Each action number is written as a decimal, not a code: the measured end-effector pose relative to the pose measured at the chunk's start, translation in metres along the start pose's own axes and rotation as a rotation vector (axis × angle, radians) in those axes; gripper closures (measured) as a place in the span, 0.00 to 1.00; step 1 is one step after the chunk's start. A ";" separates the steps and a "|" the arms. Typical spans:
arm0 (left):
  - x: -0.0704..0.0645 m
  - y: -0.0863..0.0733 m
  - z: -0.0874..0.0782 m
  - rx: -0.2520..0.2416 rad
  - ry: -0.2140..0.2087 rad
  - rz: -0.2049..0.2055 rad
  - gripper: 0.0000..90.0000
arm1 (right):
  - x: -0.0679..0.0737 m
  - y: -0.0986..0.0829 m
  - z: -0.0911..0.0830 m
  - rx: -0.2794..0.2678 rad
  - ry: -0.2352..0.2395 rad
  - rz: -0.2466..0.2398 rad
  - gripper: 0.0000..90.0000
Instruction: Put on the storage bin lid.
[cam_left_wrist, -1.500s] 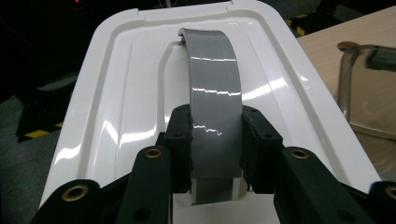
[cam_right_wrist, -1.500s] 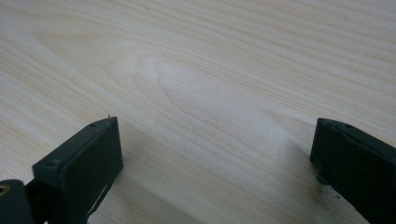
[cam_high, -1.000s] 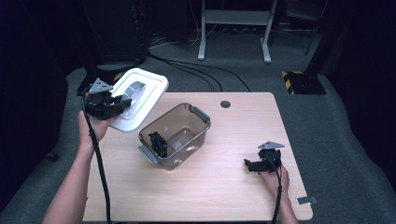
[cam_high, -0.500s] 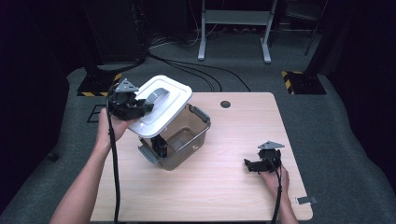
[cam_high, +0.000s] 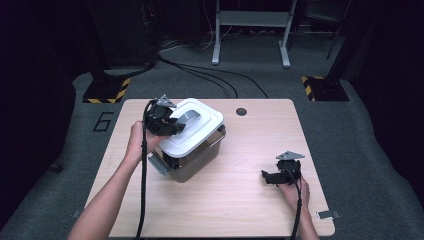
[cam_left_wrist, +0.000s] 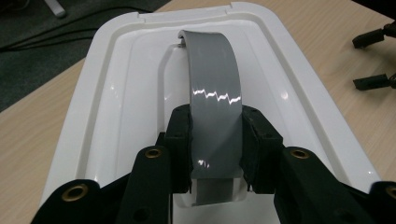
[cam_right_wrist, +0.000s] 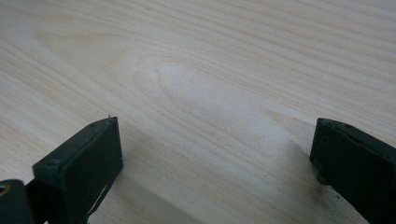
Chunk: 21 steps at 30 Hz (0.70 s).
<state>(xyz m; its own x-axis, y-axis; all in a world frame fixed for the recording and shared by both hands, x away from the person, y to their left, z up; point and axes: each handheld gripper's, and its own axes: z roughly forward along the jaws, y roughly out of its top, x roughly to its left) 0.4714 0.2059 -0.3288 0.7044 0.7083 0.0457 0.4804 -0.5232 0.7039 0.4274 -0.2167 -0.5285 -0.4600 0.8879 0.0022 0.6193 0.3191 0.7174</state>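
- Table (cam_high: 250, 200): bare wood across the whole right half and the near strip; its far edge lies close behind the box.
- Clear storage box (cam_high: 192, 159) stands left of centre, turned at an angle to the table edges, its grey latch (cam_high: 155, 164) facing the near-left side.
- White lid (cam_high: 192, 129) sits over the box top, tilted, far-right side higher; cannot tell whether it is seated on the rim.
- Left gripper (cam_high: 167, 122) is at the lid's left end, clenched on the grey handle (cam_left_wrist: 215, 107); in the left gripper view the jaws press both sides of the handle strap, which arches up from the lid's recessed middle.
- Lid rim (cam_left_wrist: 105, 70) shows all round in the left gripper view, with table wood beyond it on both sides.
- Right gripper (cam_high: 270, 177) rests low on the table, well apart from the box, near the right-hand near corner.
- Right gripper view: jaws spread wide, nothing between them but bare wood grain (cam_right_wrist: 210, 93); it is released.
- Open wood lies between the box and the right gripper.
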 end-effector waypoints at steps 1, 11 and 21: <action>-0.001 0.000 0.003 0.011 -0.007 0.006 0.75 | 0.000 0.000 0.000 0.000 0.000 0.000 0.02; -0.007 -0.006 0.014 0.059 -0.055 0.033 0.75 | 0.000 0.000 0.000 0.000 0.000 -0.001 0.02; -0.007 -0.011 0.018 0.090 -0.074 0.044 0.74 | 0.000 0.000 0.000 -0.001 0.000 -0.004 0.02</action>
<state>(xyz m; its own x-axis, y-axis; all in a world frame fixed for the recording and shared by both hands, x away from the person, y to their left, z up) 0.4703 0.1985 -0.3496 0.7606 0.6489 0.0206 0.4908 -0.5955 0.6360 0.4276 -0.2169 -0.5285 -0.4626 0.8865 -0.0009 0.6167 0.3226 0.7181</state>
